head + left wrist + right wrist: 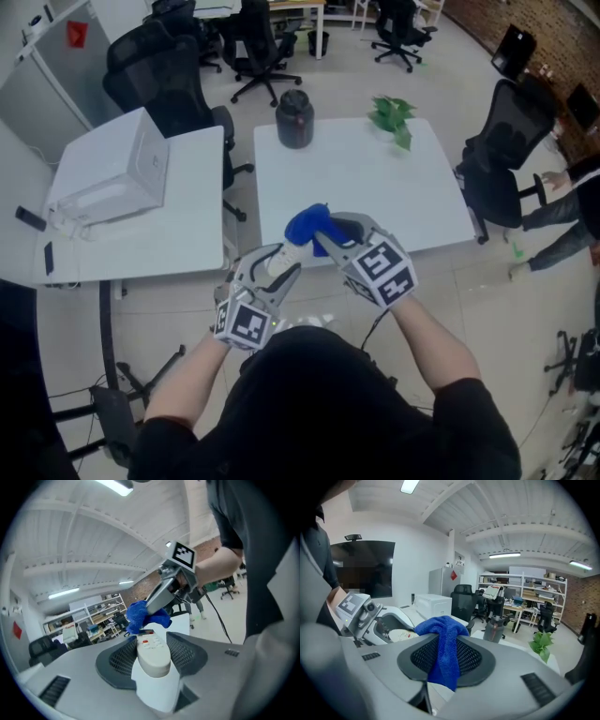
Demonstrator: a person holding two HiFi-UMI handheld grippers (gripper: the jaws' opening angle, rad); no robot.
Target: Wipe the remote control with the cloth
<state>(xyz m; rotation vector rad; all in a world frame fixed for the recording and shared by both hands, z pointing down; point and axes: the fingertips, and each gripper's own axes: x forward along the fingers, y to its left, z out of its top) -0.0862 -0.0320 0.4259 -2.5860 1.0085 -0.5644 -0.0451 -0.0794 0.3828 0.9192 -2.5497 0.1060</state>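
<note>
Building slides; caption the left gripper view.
Left hand-held gripper clamps a white remote control; right hand-held gripper holds a blue cloth at its far end.

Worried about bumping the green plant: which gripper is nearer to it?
Right. The right gripper, with the blue cloth, is over the table edge opposite the plant; the left gripper, with the remote control, is farther back.

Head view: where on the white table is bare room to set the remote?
Bare: the table's middle and right side, between the jar, the plant and the near edge. Crowded: the near edge, where the left gripper holds the remote and the right gripper the cloth.
</note>
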